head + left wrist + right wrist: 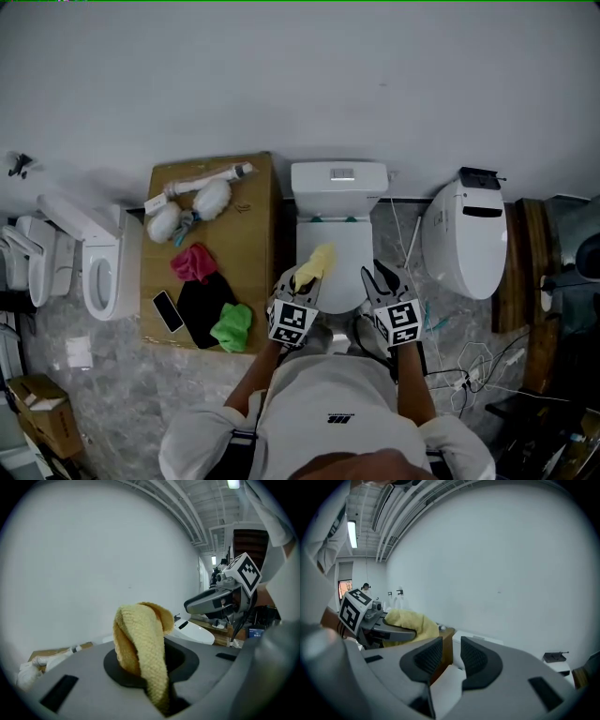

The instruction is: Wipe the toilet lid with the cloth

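L tool (pixel 300 281) clamps yellow cloth (pixel 318 261) over toilet lid (pixel 348 258); R tool (pixel 385 277) at its 3 o'clock, jaws ajar, empty.

The toilet lid (pixel 345 255) lies at centre, its cistern (pixel 338 184) at 12 o'clock. A board (pixel 246 246) at 9 o'clock carries brushes (pixel 192 208), rags (pixel 232 326) and a phone (pixel 168 311); a second toilet (pixel 466 239) stands at 3 o'clock. The cloth (pixel 317 262), in the left gripper (pixel 302 281), overlaps the lid at 8 o'clock.
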Motion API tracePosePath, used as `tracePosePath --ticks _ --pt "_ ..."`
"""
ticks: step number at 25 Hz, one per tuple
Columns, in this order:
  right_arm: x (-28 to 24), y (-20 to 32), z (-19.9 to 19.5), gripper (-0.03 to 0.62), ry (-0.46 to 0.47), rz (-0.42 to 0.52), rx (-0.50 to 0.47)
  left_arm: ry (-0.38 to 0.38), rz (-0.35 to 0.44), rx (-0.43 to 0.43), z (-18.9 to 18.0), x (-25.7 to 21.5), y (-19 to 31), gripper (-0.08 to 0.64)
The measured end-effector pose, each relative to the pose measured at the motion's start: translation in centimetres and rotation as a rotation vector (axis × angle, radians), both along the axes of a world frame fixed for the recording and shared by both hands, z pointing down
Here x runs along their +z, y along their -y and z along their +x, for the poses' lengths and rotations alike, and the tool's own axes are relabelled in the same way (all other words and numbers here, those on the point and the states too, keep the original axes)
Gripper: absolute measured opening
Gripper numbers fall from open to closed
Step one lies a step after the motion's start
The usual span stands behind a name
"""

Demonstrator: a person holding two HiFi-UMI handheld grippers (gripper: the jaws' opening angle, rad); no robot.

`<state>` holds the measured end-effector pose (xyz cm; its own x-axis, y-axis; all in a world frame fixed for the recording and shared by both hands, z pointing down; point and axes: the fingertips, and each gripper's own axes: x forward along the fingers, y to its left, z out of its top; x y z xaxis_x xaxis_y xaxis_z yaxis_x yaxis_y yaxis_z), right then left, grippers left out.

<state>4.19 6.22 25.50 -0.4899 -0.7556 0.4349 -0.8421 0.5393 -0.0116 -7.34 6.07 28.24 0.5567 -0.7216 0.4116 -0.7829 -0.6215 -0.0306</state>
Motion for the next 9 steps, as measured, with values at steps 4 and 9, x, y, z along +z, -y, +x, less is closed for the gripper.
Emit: tracePosePath --ticks 4,9 --pt "-1.3 0.6 0.0 0.135 -0.003 0.028 -0.012 0.004 0.027 -0.001 0.2 -1.1 0.4 0.078" --pt "-2.2 1.2 0.6 0.135 -0.018 0.035 -0.018 0.010 0.046 -0.006 0.6 -2.1 0.9 0.078"
